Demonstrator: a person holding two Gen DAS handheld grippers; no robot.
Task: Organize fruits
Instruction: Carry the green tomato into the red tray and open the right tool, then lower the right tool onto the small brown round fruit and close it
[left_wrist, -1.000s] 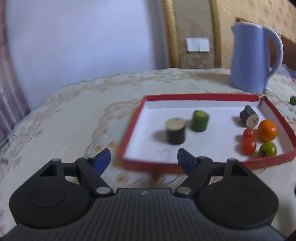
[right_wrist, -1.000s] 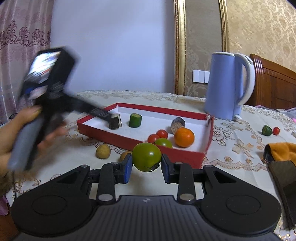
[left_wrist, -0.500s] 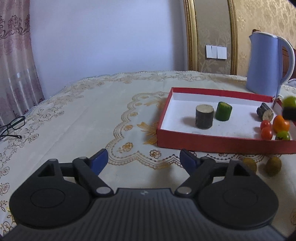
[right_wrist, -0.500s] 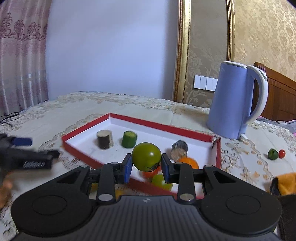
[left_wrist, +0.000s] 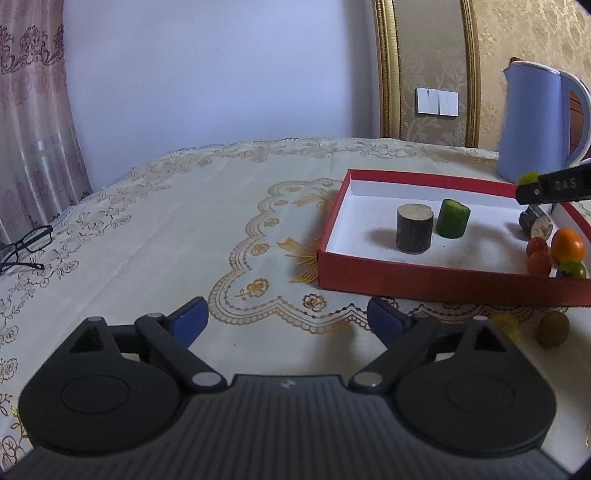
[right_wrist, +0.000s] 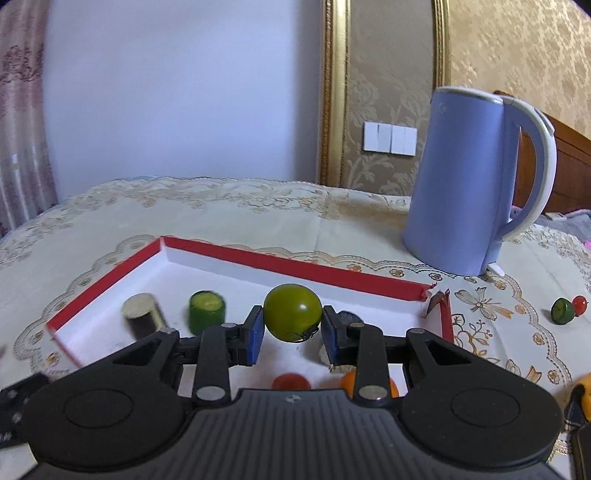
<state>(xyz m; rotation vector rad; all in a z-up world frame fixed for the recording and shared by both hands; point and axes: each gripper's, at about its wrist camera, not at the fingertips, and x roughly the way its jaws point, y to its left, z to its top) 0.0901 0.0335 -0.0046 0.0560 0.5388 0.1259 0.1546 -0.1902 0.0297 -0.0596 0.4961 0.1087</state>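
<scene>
The right tool (right_wrist: 291, 334) grips a round green tomato (right_wrist: 293, 312) between its blue pads, and where a second ago the fruit hung short of the shallow red cardboard tray with the white floor (right_wrist: 295, 264), it now hangs above the tray's interior, so a release there looks like the step in hand. Just under the tool, near the tray's front, lie a small red tomato (right_wrist: 291, 381) and an orange fruit (right_wrist: 349, 380), partly hidden. Further in stand a dark cylinder with a pale top (right_wrist: 142, 314) and a green cucumber chunk (right_wrist: 206, 310), blurred by motion. The left tool (left_wrist: 284, 323) is spread wide and carries nothing; it has drawn back from the tray and now hovers over the cream embroidered cloth of the desk (left_wrist: 184, 229), leaving the tray clear for the drop. From its view, two brownish round fruits (left_wrist: 553, 328) lie on the cloth just outside the tray's front wall, so more sorting seems left. Beyond the tray stands a tall pale-blue electric kettle (right_wrist: 465, 181), and to its right a green piece and a red cherry tomato (right_wrist: 579, 304) lie on the cloth.
</scene>
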